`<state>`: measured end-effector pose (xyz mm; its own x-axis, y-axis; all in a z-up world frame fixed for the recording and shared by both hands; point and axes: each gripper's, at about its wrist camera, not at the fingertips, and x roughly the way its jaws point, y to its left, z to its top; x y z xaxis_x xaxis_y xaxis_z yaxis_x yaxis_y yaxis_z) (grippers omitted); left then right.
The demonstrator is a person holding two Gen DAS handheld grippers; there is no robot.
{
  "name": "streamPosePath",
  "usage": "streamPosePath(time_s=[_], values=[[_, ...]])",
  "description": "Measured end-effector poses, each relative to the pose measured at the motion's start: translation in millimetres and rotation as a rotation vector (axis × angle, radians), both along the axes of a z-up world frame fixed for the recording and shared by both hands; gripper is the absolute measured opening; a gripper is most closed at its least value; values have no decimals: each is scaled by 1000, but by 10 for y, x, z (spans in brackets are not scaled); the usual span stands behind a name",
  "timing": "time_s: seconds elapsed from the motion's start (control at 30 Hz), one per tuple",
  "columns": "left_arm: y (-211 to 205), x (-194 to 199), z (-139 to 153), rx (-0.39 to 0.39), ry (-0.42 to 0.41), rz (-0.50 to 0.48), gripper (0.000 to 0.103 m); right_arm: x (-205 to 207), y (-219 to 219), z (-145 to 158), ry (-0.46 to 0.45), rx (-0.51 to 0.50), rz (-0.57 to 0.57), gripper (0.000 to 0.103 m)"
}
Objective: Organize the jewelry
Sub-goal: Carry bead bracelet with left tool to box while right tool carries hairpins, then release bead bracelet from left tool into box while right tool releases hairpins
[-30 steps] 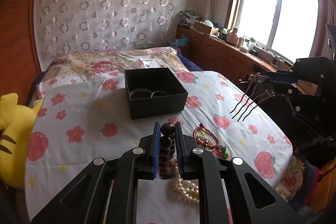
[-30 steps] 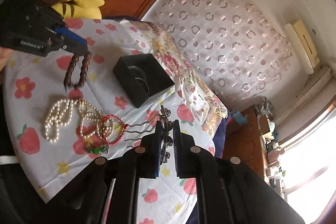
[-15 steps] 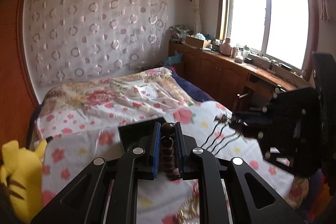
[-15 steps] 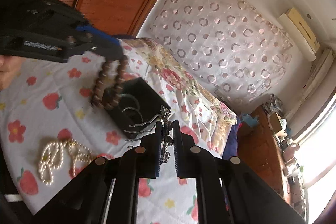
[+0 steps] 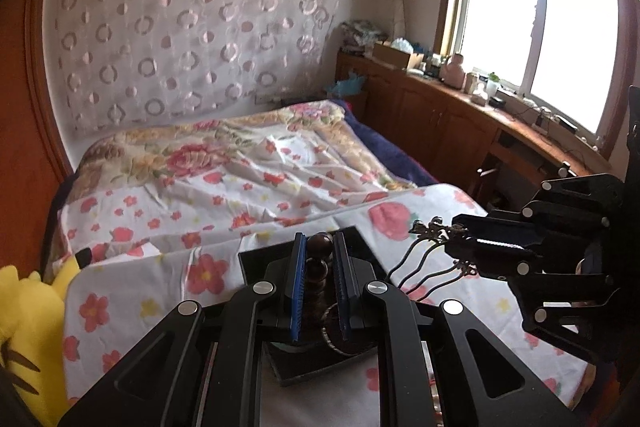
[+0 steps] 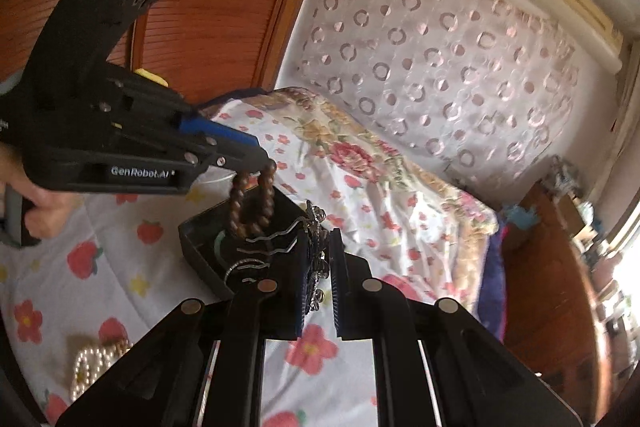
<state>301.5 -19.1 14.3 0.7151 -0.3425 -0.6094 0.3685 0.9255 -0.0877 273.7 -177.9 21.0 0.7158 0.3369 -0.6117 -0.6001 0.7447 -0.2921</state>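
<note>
Though round, wooden beads (image 5: 319, 255) glossy

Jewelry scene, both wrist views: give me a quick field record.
left gripper: shut on brown bead bracelet, hanging above the black box
right gripper: shut on metal hair comb, prongs pointing toward the box
box contents: silver bangle partly visible, rest hidden
pearl necklace: lying on the floral sheet, outside the box
yellow plush toy: at the bed's edge

One box (image 6: 200, 251); two tools (image 5: 319, 259) (image 6: 316, 259)
</note>
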Motion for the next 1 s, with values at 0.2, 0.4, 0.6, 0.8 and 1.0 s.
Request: streamPosePath(time_s=[0.2, 0.4, 0.6, 0.8, 1.0], values=[[128, 122, -184, -12, 43, 29, 13, 197, 126, -218, 59, 34, 19, 12], [271, 86, -172, -32, 22, 64, 36, 294, 195, -305, 88, 57, 29, 12], [376, -39, -169, -18, 0, 103, 57, 338, 225, -382, 112, 82, 34, 13], [441, -193, -184, -13, -5, 131, 71, 276, 183, -346, 116, 109, 17, 17], [465, -432, -164, -3, -22, 142, 76, 28, -27, -239, 119, 173, -13, 20]])
